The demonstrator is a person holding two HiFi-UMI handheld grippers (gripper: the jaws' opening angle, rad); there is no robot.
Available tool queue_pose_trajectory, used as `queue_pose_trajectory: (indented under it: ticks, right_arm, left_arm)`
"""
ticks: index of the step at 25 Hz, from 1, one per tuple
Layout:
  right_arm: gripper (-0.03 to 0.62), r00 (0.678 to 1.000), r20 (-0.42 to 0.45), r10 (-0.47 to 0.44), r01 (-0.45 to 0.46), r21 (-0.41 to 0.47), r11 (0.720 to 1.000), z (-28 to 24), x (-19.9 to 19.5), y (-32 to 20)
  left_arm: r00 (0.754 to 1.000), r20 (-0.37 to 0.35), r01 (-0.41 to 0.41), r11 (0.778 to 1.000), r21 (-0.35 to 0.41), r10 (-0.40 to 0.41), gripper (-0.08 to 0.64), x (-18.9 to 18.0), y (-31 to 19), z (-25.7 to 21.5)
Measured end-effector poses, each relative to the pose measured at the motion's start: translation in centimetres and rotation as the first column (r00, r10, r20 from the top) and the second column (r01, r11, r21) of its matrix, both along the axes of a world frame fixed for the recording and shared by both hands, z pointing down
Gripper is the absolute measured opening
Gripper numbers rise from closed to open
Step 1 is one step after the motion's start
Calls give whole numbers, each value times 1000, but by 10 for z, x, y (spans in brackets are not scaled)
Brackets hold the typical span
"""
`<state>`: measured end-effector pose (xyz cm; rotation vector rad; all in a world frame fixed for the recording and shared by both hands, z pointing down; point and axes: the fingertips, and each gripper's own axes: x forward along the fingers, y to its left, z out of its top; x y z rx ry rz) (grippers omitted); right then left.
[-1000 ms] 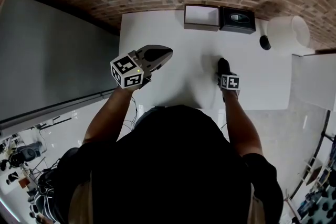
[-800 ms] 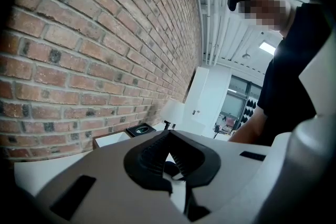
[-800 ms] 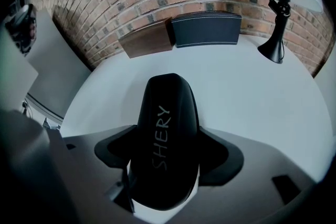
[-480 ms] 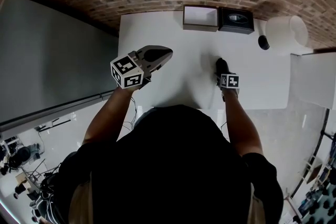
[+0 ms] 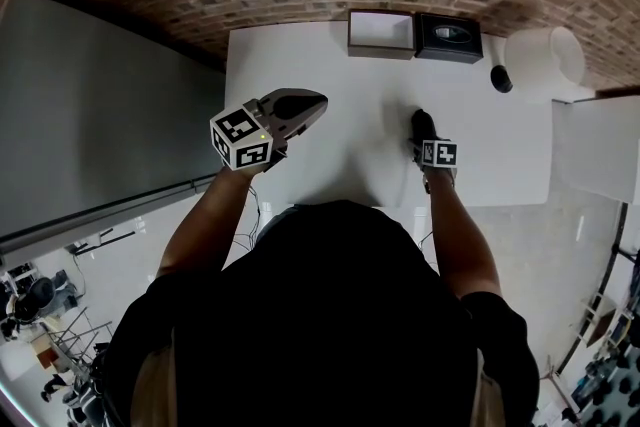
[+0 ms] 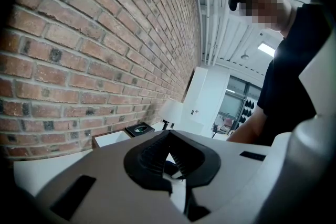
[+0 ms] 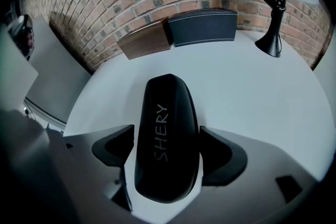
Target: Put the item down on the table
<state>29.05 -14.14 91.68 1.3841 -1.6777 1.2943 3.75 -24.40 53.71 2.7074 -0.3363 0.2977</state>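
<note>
A black oblong case (image 7: 167, 139) with pale lettering lies on the white table (image 7: 247, 92) between the jaws of my right gripper (image 7: 168, 157). The jaws are opening, and a thin gap shows on each side between the pads (image 7: 113, 152) and the case. In the head view the case (image 5: 424, 125) pokes out just ahead of the right gripper (image 5: 428, 143), at the table's right middle. My left gripper (image 5: 300, 105) is held above the table's left side, its jaws together with nothing in them (image 6: 170, 165).
At the table's far edge stand a brown box (image 5: 381, 33) and a dark box (image 5: 451, 37), against a brick wall. A white-shaded lamp (image 5: 540, 60) on a black foot (image 7: 272, 42) is at the far right. A grey panel (image 5: 100, 105) lies to the left.
</note>
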Motion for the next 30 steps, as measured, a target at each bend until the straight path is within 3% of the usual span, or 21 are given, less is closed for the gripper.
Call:
queue_pose_trajectory:
  ticks: [7, 30]
  right_arm:
    - [407, 1000, 0, 30, -30, 28, 999, -18, 4, -3]
    - [403, 998, 5, 63, -62, 264, 963, -138, 1, -34]
  left_arm:
    - [1000, -7, -10, 1000, 3, 10, 15, 0, 4, -1]
    - [998, -32, -57, 998, 34, 58, 16, 2, 22, -11]
